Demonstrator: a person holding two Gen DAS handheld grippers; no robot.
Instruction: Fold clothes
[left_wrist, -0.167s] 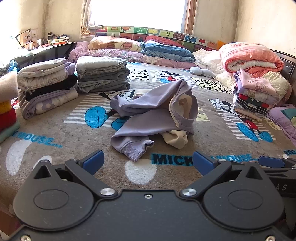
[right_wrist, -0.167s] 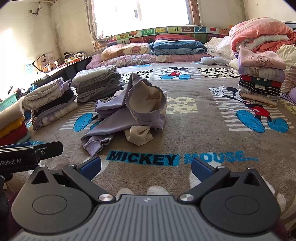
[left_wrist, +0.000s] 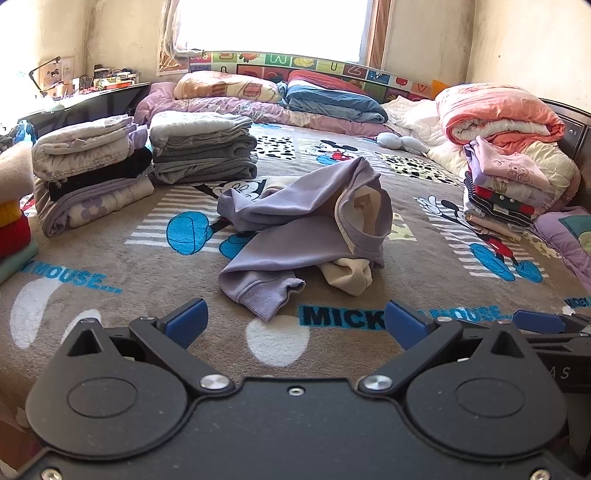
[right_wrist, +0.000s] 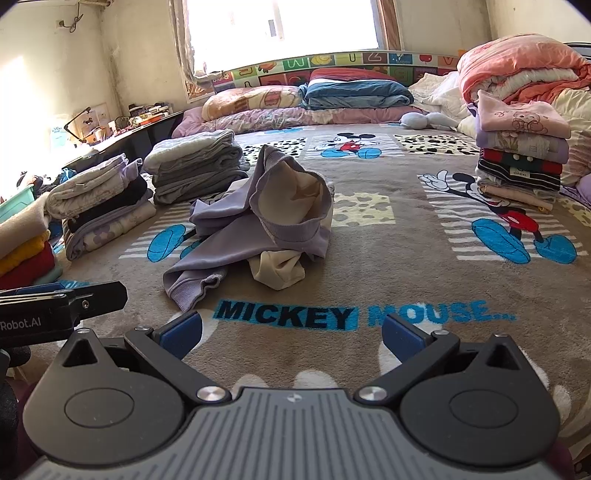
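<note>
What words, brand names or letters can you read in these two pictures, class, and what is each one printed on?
"MICKEY MOUSE...": on the brown cartoon blanket, in front of the crumpled purple sweatshirt.
"Robot.AI", its start cut off: on the left tongs, seen from the right wrist.
"U", "Z", "W": on the alphabet panel under the window.
Label on the striped folded garment: too small to read.

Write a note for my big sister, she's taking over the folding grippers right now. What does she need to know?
Left gripper: jaws wide open, holding nothing.
Right gripper: jaws wide open, holding nothing.
Purple sweatshirt: crumpled mid-bed on the Mickey Mouse blanket, ahead of both grippers, untouched.
Done: folded piles at the left, the grey stack and the right stack.
Left: spread the sweatshirt flat, fold it, add it to a pile.
</note>
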